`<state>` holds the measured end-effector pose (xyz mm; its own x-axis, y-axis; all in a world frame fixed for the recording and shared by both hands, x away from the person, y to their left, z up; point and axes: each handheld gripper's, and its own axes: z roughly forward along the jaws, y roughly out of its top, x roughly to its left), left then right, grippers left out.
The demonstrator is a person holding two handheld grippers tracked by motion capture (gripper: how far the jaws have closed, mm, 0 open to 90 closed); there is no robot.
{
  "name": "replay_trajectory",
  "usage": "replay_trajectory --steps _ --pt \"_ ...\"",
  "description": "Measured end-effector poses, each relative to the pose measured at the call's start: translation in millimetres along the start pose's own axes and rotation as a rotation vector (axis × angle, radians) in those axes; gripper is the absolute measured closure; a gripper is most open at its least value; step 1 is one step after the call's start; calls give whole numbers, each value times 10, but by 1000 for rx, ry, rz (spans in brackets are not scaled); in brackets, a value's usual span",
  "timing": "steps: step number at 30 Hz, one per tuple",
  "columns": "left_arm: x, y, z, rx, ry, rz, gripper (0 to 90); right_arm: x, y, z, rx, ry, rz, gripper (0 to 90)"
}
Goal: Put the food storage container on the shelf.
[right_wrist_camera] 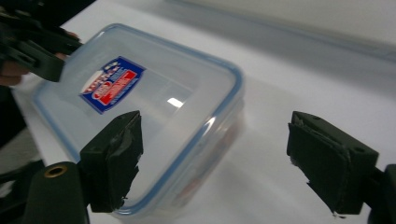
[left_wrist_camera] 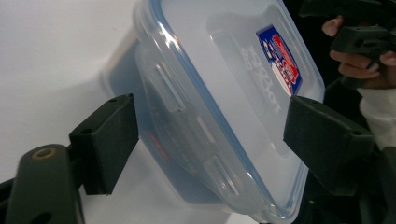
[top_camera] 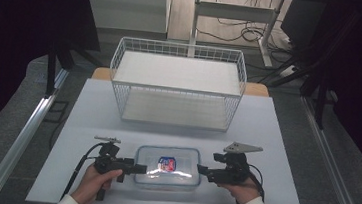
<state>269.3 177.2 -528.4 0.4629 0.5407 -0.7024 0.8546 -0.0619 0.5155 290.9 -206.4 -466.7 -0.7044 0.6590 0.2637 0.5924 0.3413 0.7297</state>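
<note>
Lidded container (top_camera: 168, 167) is sitting near the surface's (top_camera: 93, 108) front edge — left claw (top_camera: 138, 168) and right claw (top_camera: 201, 170) flanking it, both gaping wide. High view is adding the wire basket (top_camera: 177, 83) at the back edge.

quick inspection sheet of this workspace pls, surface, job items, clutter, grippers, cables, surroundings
surface: pale table, mostly bare.
job's things: clear lidded container with a red and blue label, lid on, flat near the front edge.
clutter: nothing seen; a white wire basket stands at the back.
grippers: left gripper open at the container's left end; right gripper open at its right end; neither grips it.
cables: a black cable trails from the left gripper; floor cables behind the table.
surroundings: grey floor, metal rails, a desk frame beyond.
</note>
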Motion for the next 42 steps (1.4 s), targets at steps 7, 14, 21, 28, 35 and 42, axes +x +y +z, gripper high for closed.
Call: replay_trajectory --steps 7,14,21,28,35,42 --pt "46 -1 -14 -20 -27 -36 226 -54 -18 177 57 99 91 149" --pt "35 1 -50 -36 -24 -38 285 -108 -33 374 112 168 173 147" --pt "27 0 -71 -45 -7 -35 355 -161 -65 427 136 225 263 171" --pt "22 4 -72 -49 -1 -41 365 -180 -67 431 150 269 319 251" --pt "14 0 -85 -51 2 -38 380 -244 -77 362 138 286 364 380" --pt "-27 -18 -120 -58 5 -18 409 -228 -76 312 132 282 390 429"
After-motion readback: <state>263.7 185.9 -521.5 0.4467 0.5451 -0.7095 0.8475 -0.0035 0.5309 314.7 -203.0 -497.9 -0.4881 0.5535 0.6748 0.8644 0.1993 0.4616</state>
